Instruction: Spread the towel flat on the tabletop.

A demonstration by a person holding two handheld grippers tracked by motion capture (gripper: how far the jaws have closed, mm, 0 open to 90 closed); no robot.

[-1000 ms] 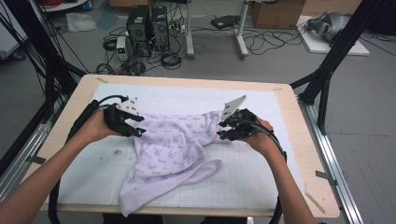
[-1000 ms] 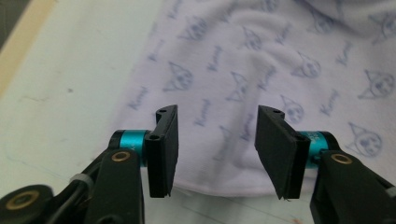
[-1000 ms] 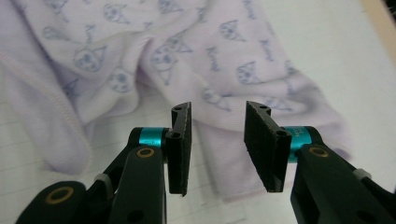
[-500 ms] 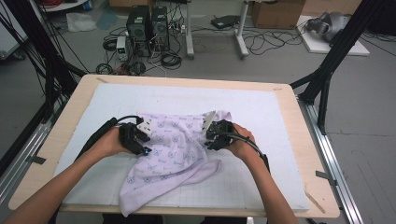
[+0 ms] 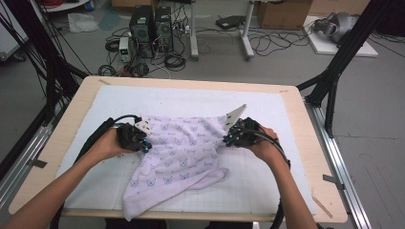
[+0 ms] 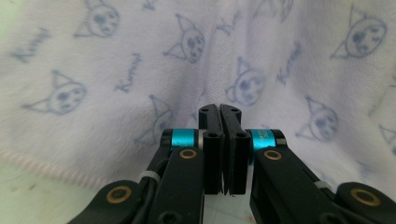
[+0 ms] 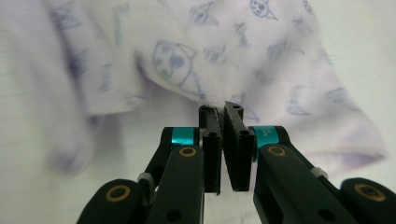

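On the white mat covering the table lies a pale lilac towel, printed with small cat-like faces and cursive script too faint to read. At its left edge the left gripper has just closed, jaws pressed together on the cloth. At its right edge the right gripper has likewise just closed, pinching a fold of the hem.

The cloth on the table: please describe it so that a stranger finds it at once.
On the wooden table lies a white mat. On the mat is the crumpled cloth, pale lilac with small blue cat faces, the only printed thing there.
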